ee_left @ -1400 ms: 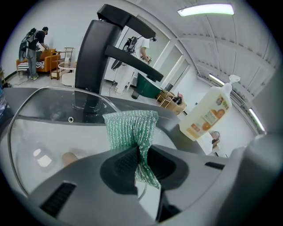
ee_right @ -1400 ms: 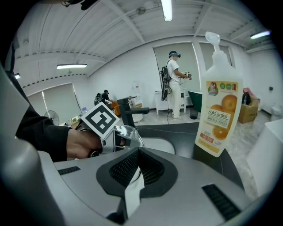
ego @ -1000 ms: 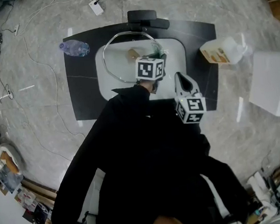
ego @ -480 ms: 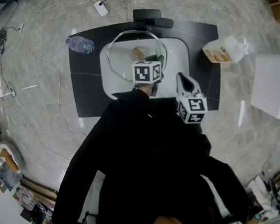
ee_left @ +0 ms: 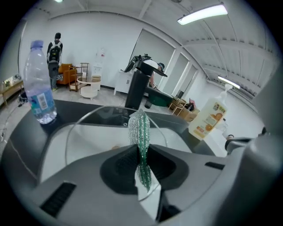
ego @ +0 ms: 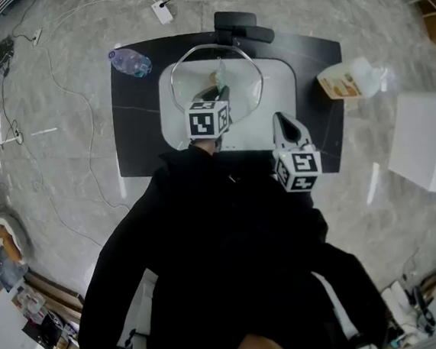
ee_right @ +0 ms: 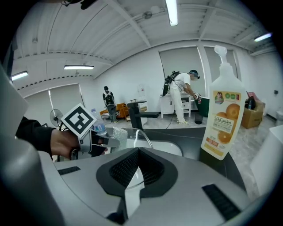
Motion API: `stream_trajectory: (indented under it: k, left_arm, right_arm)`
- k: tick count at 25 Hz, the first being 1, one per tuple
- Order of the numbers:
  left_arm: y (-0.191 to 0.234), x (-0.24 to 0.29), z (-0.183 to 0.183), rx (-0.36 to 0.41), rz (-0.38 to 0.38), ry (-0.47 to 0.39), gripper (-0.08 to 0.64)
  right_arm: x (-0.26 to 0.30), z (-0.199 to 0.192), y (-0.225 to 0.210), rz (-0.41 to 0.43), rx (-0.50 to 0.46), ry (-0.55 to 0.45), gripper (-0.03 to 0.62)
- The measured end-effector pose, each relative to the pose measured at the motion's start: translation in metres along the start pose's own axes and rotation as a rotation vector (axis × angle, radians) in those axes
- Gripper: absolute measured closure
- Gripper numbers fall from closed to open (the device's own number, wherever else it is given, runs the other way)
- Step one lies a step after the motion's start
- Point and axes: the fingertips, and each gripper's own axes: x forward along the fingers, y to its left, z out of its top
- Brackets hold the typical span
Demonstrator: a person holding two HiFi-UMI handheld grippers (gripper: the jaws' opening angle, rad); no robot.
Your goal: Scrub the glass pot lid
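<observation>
Both tools are closed: at frame centre my left gripper (ee_left: 140, 150) pinches the green scrubber (ee_left: 139, 128), and my right gripper (ee_right: 135, 152) holds the lid (ee_left: 99, 128) by its rim. I judge the scrubbing barely begun; no suds show on the glass.

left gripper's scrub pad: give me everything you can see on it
The scrub pad is a thin, glittery mesh piece, green with silvery stripes, seen edge-on. The left gripper is shut on its lower part; the upper part stands upright past the jaws, slightly crumpled. It sits over the white sink, in front of the glass pot lid. Contact with the lid can't be told.
</observation>
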Motion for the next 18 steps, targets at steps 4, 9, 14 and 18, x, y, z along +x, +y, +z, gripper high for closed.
stream_trajectory:
  k: [4,9,14,18]
  left_arm:
    - [0.055,-0.028,-0.001,0.023,0.146,-0.028,0.5]
    - [0.114,-0.062,-0.01,-0.001,0.301,-0.037,0.5]
    - [0.145,-0.07,-0.023,-0.034,0.372,0.004,0.5]
    - [0.152,-0.059,-0.033,-0.024,0.385,0.058,0.5]
  right_arm:
    - [0.0,-0.005,0.001,0.011,-0.017,0.01,0.591]
    - [0.0,-0.01,0.009,0.027,-0.013,0.019,0.591]
    - [-0.001,-0.011,0.009,0.026,-0.023,0.021,0.591]
    - [-0.004,-0.012,0.009,0.021,-0.018,0.029,0.591]
